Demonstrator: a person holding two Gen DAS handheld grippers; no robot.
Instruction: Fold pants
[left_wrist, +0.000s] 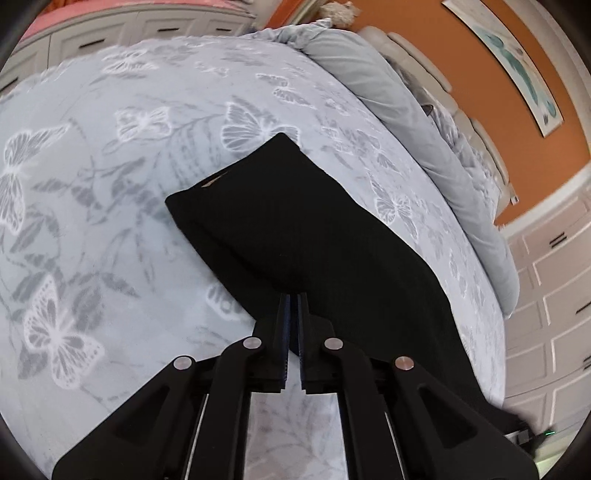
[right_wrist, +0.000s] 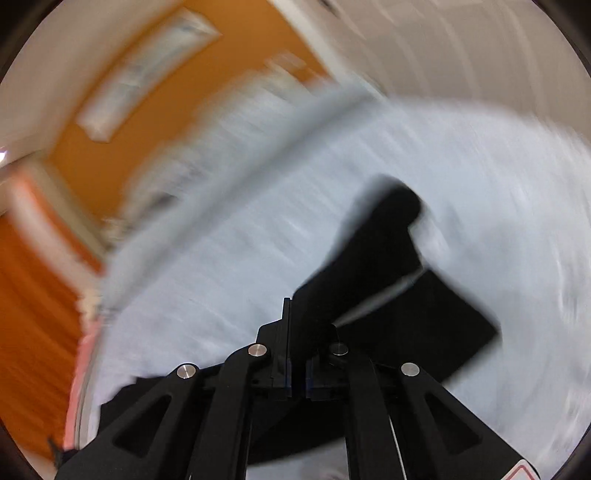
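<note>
Pants (left_wrist: 314, 229) on bed (left_wrist: 110, 184) | edge clamped in left claw (left_wrist: 294, 306) | right claw (right_wrist: 298, 321) pinches fabric

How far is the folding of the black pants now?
Partly done, it seems: in the left view the pants lie on the bed as one narrow doubled strip. In hand: both the left hand-held gripper and the right hand-held gripper are shut on the cloth; the right view is blurred. Left: folding the strip shorter.
</note>
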